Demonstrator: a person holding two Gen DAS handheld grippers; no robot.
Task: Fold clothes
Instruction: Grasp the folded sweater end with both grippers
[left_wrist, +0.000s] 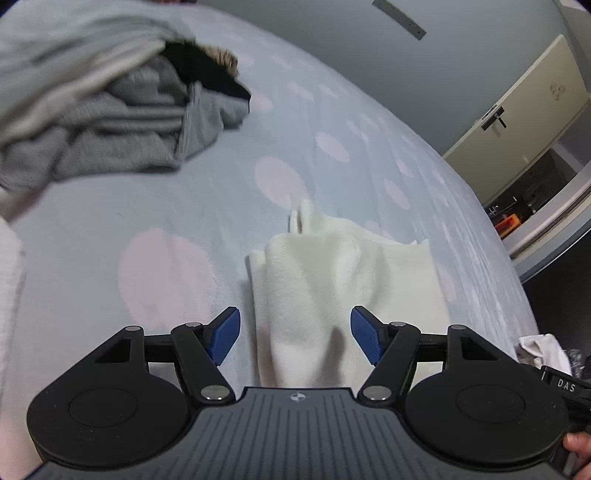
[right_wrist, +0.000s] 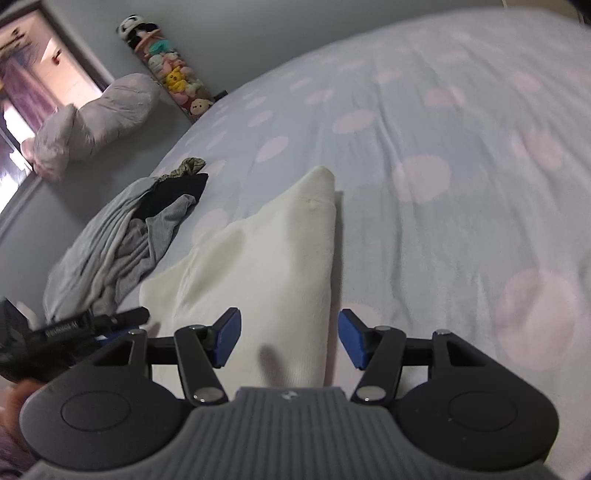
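Note:
A cream white garment (left_wrist: 332, 280) lies partly folded on the blue bedspread with pink dots (left_wrist: 166, 221). My left gripper (left_wrist: 295, 338) is open, its blue pads either side of the garment's near edge, just above it. In the right wrist view the same white garment (right_wrist: 273, 266) runs away to a pointed far end. My right gripper (right_wrist: 290, 338) is open over its near end, holding nothing. The left gripper's body (right_wrist: 55, 339) shows at the left edge there.
A heap of grey and black clothes (left_wrist: 110, 110) lies on the bed at the far left; it also shows in the right wrist view (right_wrist: 122, 236). A lilac pillow (right_wrist: 92, 122) and a column of plush toys (right_wrist: 170, 66) stand by the wall. A cabinet (left_wrist: 517, 122) stands beyond the bed's right edge.

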